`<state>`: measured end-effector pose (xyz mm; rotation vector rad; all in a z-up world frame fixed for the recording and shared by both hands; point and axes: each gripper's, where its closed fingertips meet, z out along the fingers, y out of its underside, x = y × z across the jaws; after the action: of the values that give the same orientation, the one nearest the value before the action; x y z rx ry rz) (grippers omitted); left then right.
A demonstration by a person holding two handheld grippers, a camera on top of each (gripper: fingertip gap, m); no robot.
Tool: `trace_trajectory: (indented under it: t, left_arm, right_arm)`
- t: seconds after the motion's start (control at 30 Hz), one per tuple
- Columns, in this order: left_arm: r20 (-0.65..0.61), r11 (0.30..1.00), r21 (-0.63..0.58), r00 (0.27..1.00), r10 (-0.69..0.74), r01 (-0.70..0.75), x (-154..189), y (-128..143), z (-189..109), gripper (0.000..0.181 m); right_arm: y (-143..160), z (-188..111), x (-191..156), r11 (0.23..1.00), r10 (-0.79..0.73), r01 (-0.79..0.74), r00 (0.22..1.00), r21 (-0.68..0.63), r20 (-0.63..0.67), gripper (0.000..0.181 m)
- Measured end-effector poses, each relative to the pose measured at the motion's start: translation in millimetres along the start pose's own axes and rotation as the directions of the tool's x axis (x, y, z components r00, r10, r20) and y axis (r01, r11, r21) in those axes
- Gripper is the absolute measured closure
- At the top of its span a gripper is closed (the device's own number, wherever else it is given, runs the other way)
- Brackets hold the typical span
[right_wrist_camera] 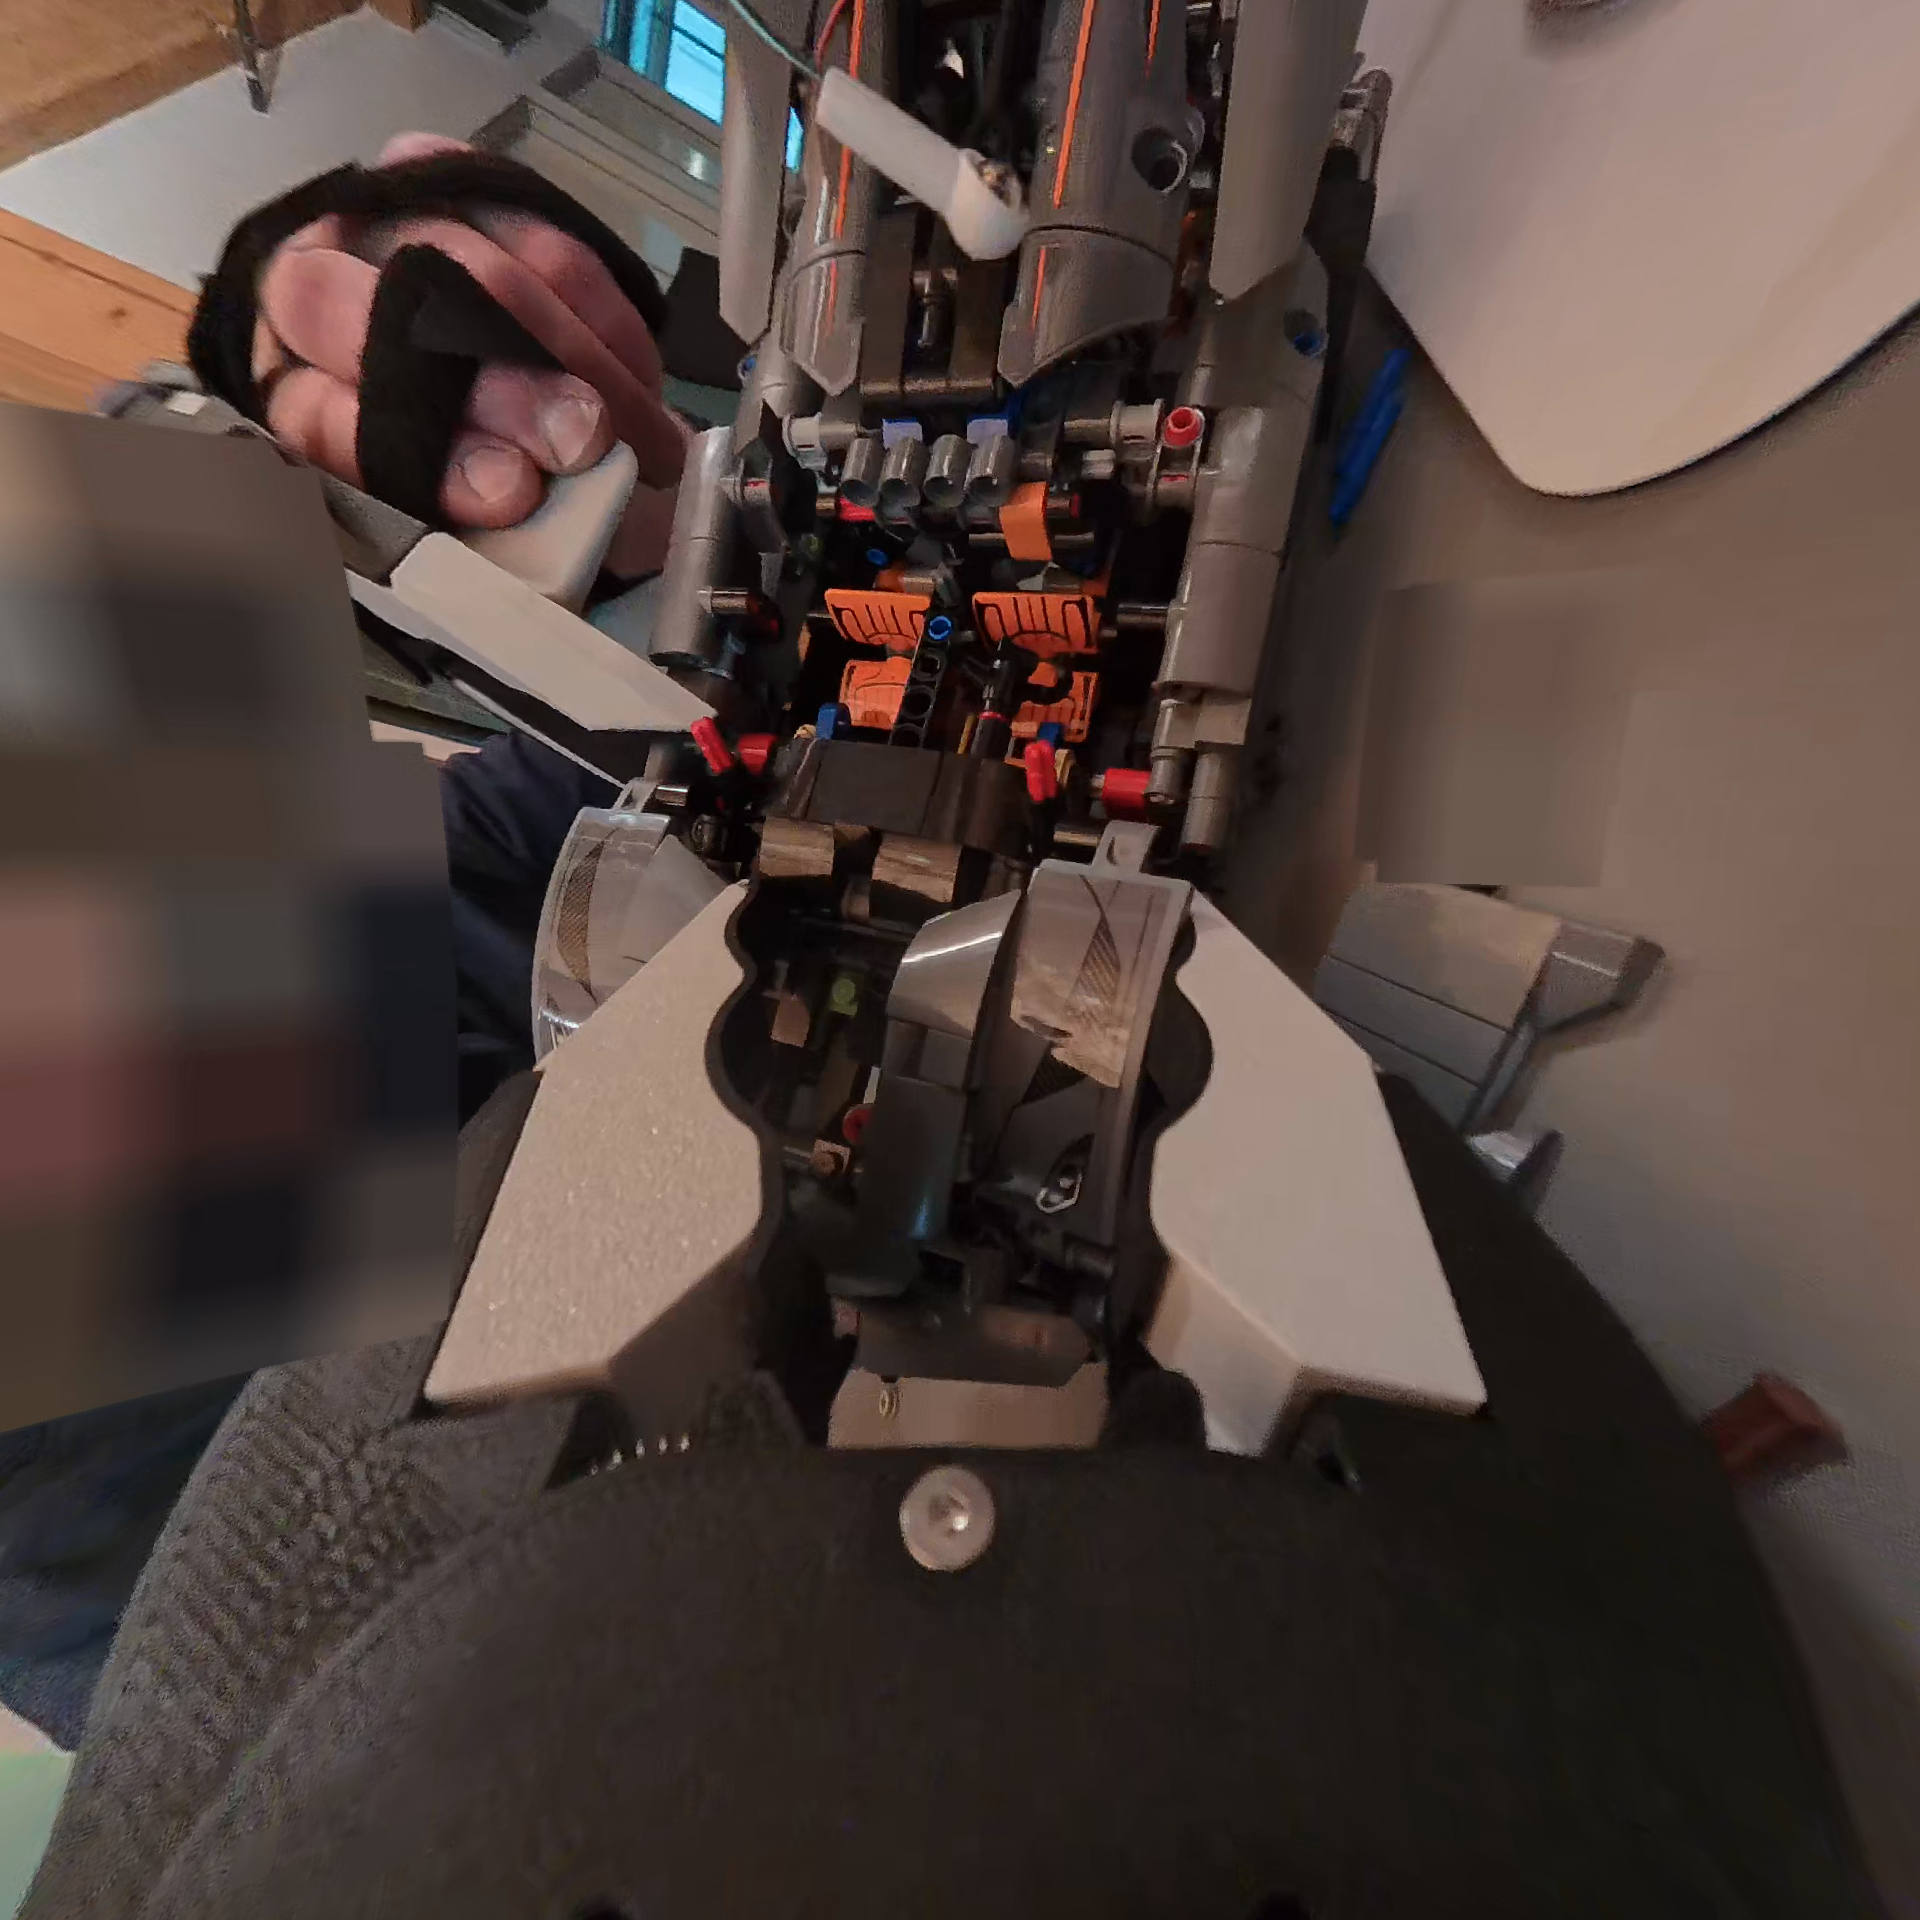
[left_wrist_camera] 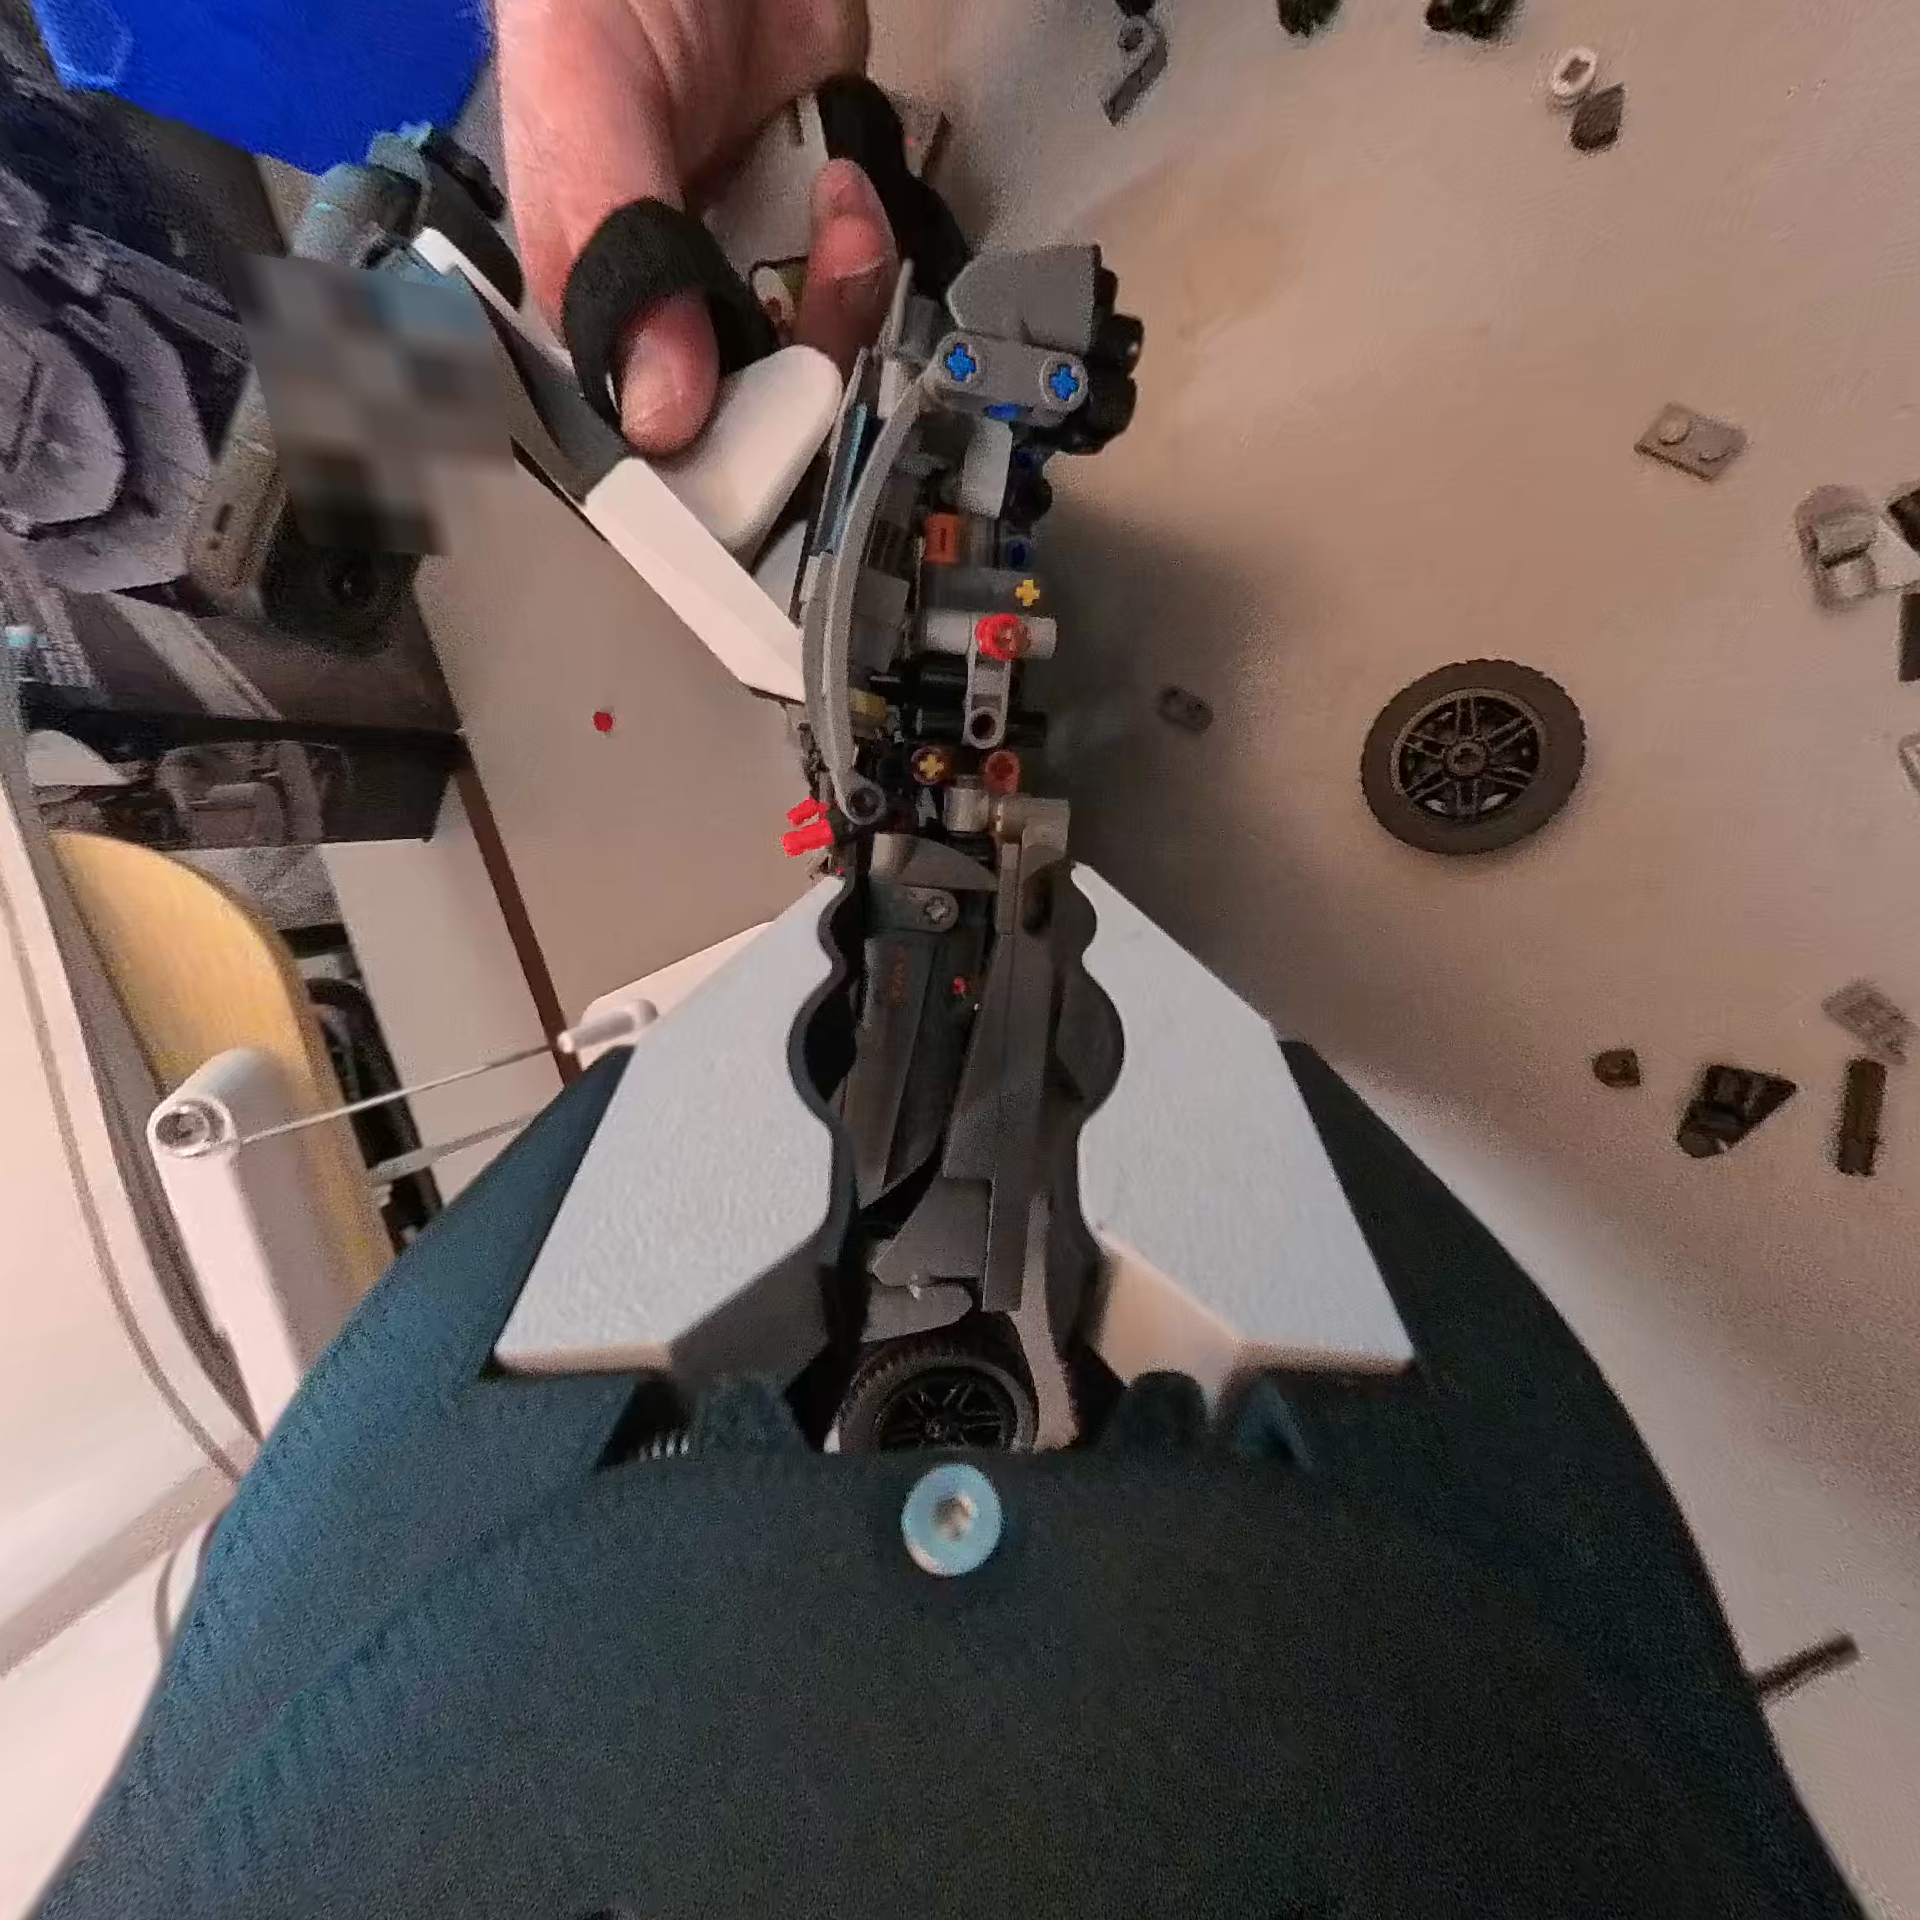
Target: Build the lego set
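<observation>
Both tools clamp the part-built lego car [left_wrist_camera: 935, 644], lifted off the surface: left tool [left_wrist_camera: 961, 1049] on one end, right tool [right_wrist_camera: 961, 1039] on a fender. Step: repositioning; next, seating the loose wheel [left_wrist_camera: 1473, 756] at 3 o'clock.

The right gripper [right_wrist_camera: 961, 1039] has its two pale fingers [right_wrist_camera: 623, 1143] closed around the grey nose of a toy car [right_wrist_camera: 997, 623], which stretches straight ahead of it. Orange seats [right_wrist_camera: 956, 644] sit just beyond the fingertips. To the left, a hand [right_wrist_camera: 457, 353] holds the other gripper [right_wrist_camera: 582, 665] against the car's side.
</observation>
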<state>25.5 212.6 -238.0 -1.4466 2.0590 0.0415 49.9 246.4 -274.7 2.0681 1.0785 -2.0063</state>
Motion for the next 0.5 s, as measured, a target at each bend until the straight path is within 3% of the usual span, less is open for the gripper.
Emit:
trace_trajectory:
  t: [0.03,0.27,0.5]
  left_arm:
    - [-0.025,1.0,-0.007,1.0,0.004,-0.004,-1,0,1,0.148]
    - [-0.092,1.0,-0.013,0.996,0.021,-0.022,-11,-4,8,0.149]
    - [-0.139,0.999,-0.002,0.99,-0.034,0.034,-28,-5,11,0.148]
  right_arm:
    - [0,-1,2,1.0,0.007,-0.007,1.0,0.003,-0.009,0.109]
    - [0,-16,11,0.998,0.055,-0.051,0.995,0.049,-0.085,0.1]
    - [-10,-41,17,0.988,0.053,-0.025,0.981,0.15,-0.189,0.107]
